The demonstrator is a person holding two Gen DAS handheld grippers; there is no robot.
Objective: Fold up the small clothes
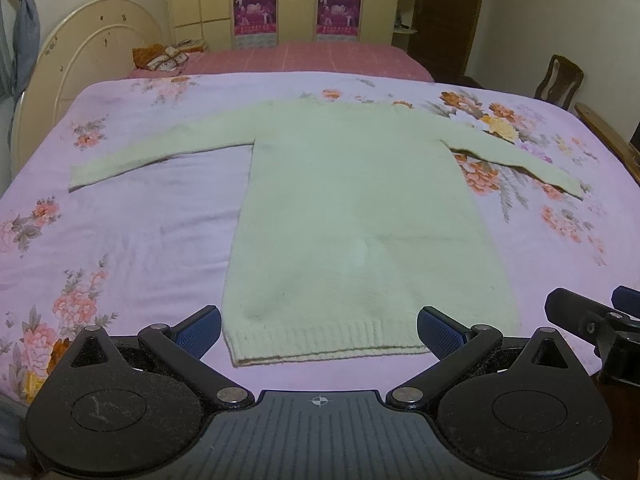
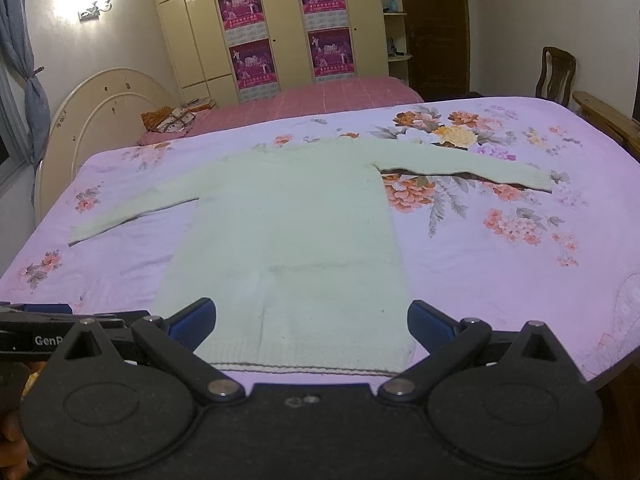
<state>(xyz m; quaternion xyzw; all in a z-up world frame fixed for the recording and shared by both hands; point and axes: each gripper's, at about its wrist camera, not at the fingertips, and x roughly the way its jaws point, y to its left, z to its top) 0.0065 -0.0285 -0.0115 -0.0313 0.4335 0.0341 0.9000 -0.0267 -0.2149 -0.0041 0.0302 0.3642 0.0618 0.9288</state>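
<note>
A pale green knit sweater (image 1: pixel 352 208) lies flat on the floral bedsheet, hem toward me, both sleeves spread out to the sides. It also shows in the right wrist view (image 2: pixel 288 224). My left gripper (image 1: pixel 319 332) is open and empty, hovering just before the ribbed hem, its blue pads wide apart. My right gripper (image 2: pixel 312 326) is open and empty, also above the hem. The right gripper's arm shows at the right edge of the left wrist view (image 1: pixel 592 320).
A lilac floral sheet (image 1: pixel 120 232) covers the near bed. A second bed with a pink cover (image 1: pixel 304 56) stands behind, then a cream headboard (image 1: pixel 80 48), wardrobes with posters (image 2: pixel 280 28) and a wooden chair (image 2: pixel 558 72) at the right.
</note>
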